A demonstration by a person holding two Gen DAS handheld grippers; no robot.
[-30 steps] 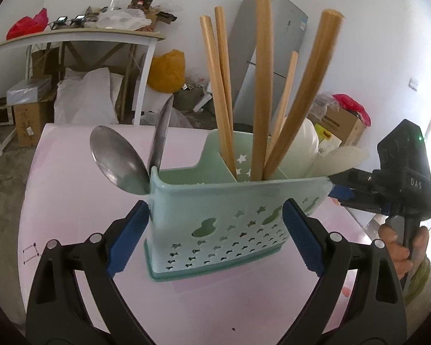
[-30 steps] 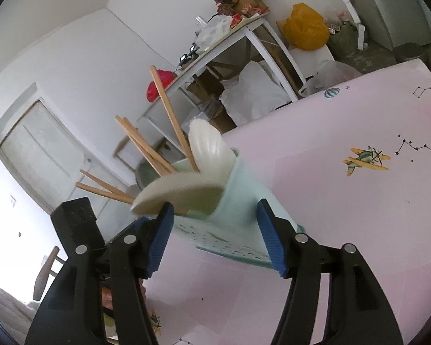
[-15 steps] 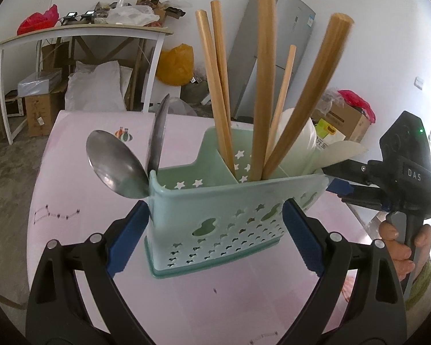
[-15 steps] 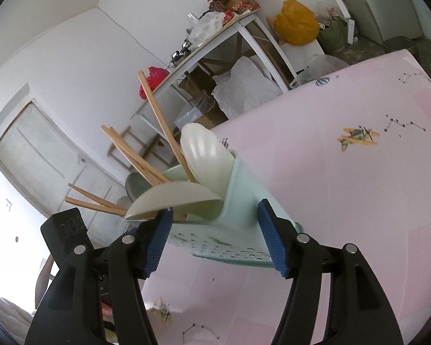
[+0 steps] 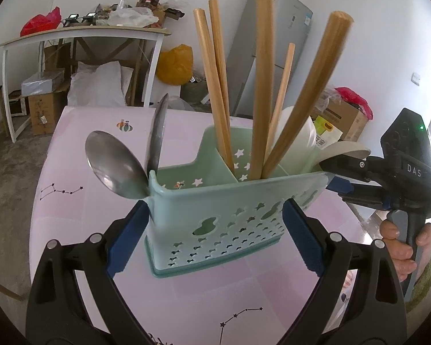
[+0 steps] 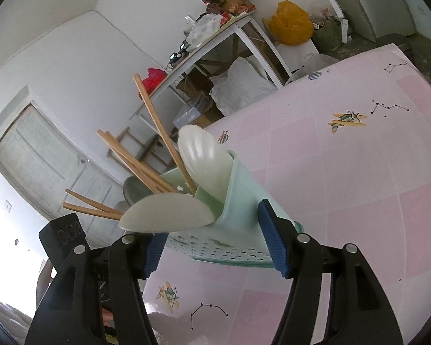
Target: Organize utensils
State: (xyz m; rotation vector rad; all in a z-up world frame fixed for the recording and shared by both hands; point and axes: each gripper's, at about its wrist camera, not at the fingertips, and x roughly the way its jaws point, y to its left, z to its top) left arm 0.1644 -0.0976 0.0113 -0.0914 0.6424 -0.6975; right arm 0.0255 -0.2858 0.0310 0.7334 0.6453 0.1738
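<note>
Both claws, left claw [image 5: 215, 227] and right claw [image 6: 215, 247], clamp the green caddy [image 5: 215, 210] over the pink surface [image 6: 344, 172]; uneven lifting could tilt it; the metal spoon [image 5: 115, 166] might tumble out.

The right gripper [image 6: 215, 247] fingers [image 6: 271, 241] seemingly clamp the green utensil caddy [image 6: 238, 201] holding chopsticks [image 6: 158, 132].
</note>
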